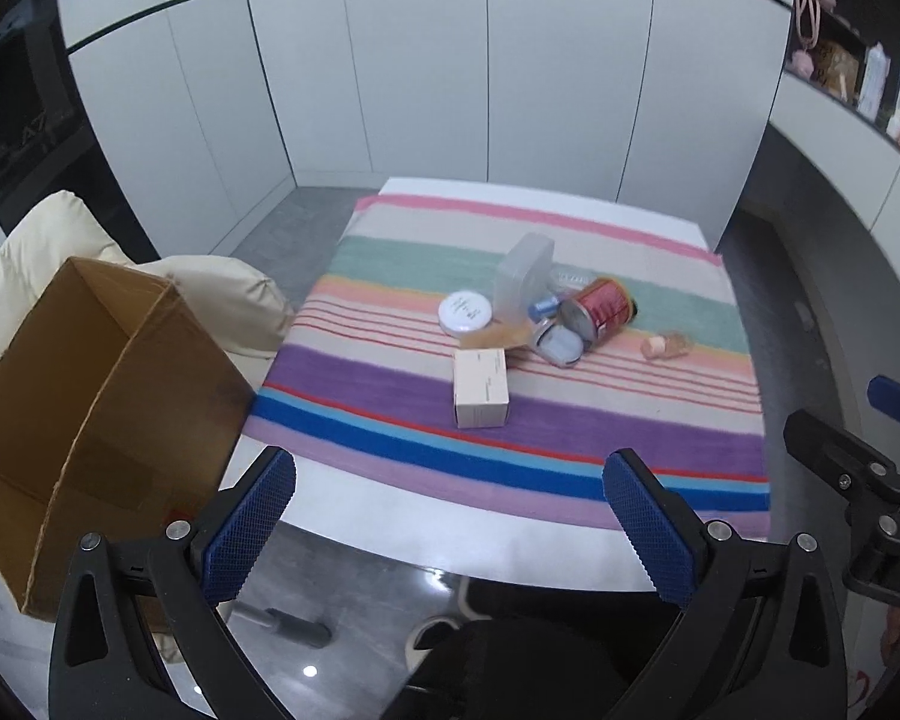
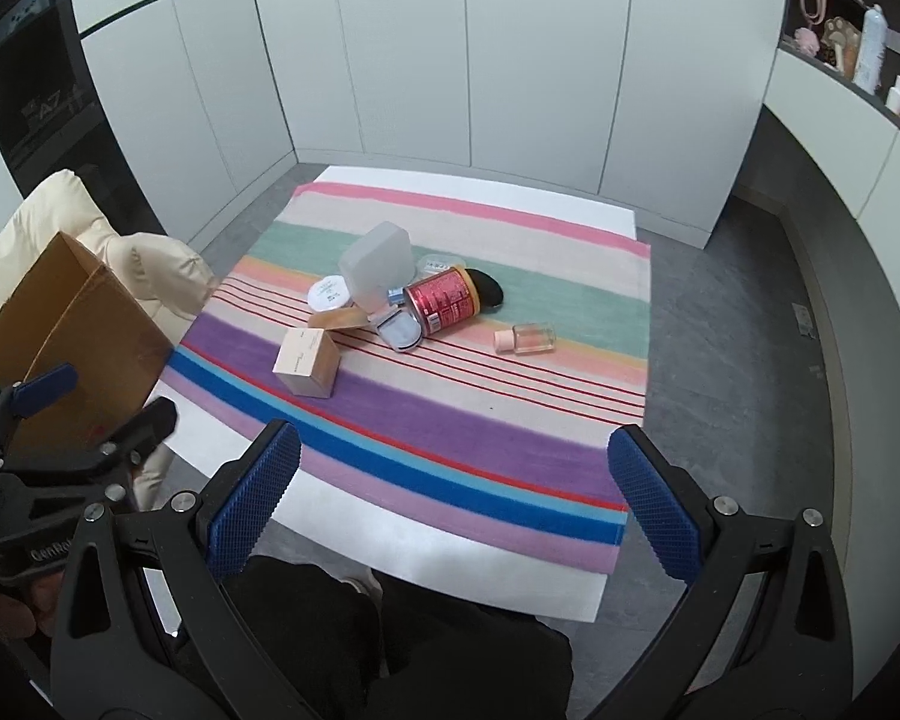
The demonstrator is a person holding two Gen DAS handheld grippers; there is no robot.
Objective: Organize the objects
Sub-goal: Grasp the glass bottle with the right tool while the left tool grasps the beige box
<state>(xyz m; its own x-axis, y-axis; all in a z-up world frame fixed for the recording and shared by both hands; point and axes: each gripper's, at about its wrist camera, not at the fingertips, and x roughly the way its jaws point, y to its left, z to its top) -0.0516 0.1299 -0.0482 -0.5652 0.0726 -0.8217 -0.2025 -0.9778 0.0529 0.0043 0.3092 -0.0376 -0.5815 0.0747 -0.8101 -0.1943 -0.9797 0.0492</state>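
White-panelled room w/ a white table [image 2: 618, 222] under a striped cloth [image 2: 450, 438]. The landmark is a red can [image 2: 447, 300], lying on its side mid-cloth in a loose heap, so nothing looks sorted yet.

Touching the can's left: an upright frosted plastic tub [image 2: 373, 270] and a flat open compact [image 2: 399, 330]. Further left of the can are a white round jar [image 2: 329, 294] and a pale carton [image 2: 307, 369], the carton nearest the viewer. Right of the can, apart from it, a small pink bottle [image 2: 525, 339] lies on its side.

Far left of the can, off the table, an open cardboard box [image 1: 90, 420] sits tilted by a cream cushion [image 1: 228, 294], probably the drop-off; its inside is only partly visible and I see no contents.

Left gripper [image 1: 450, 516] and right gripper [image 2: 456, 498] hover near the table's front edge, both spread wide, holding nothing.
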